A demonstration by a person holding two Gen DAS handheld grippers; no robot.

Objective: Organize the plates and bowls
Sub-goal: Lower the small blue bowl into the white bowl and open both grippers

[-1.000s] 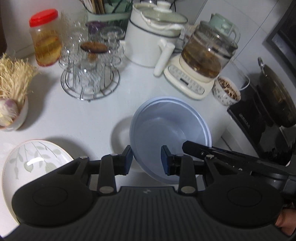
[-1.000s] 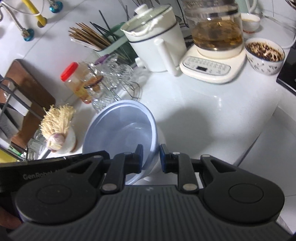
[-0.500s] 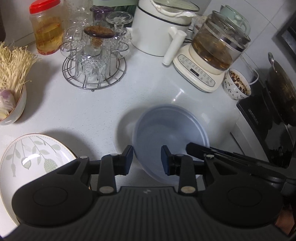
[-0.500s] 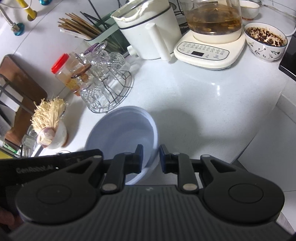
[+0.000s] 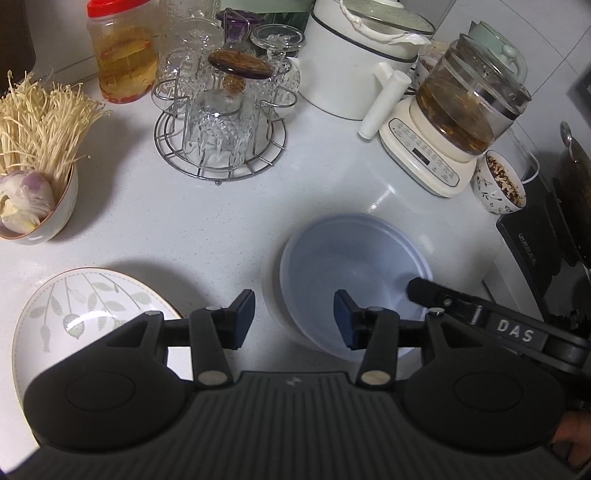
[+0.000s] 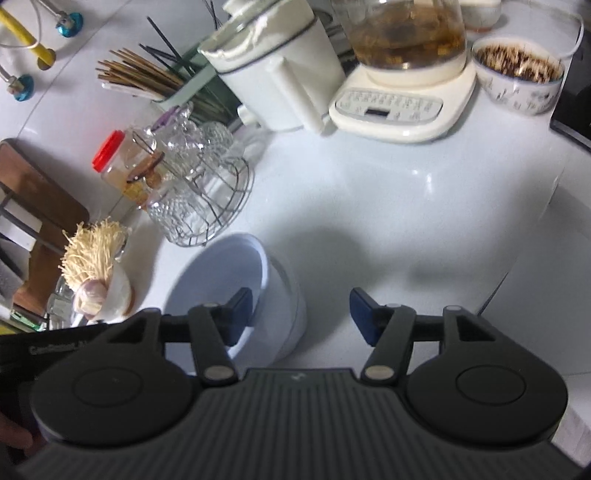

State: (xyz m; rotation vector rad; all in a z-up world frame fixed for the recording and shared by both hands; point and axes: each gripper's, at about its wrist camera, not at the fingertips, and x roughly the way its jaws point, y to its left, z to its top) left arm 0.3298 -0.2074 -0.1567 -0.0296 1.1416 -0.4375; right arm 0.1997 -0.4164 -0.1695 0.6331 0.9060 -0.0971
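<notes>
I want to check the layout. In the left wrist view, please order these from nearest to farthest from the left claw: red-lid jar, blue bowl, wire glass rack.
1. blue bowl, just ahead, slightly right.
2. wire glass rack, farther ahead, centre.
3. red-lid jar, far back, left.

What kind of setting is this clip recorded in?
Most likely a home kitchen counter: a glass kettle of brown tea on a cream electric base, a white electric cooking pot and upturned crystal glasses on a wire rack.

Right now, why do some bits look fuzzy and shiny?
Left wrist view: sharp, with glare on the leaf plate and counter. Right wrist view: motion-blurred, smearing the chopsticks and kettle; the fisheye lens bends edges in both.
</notes>
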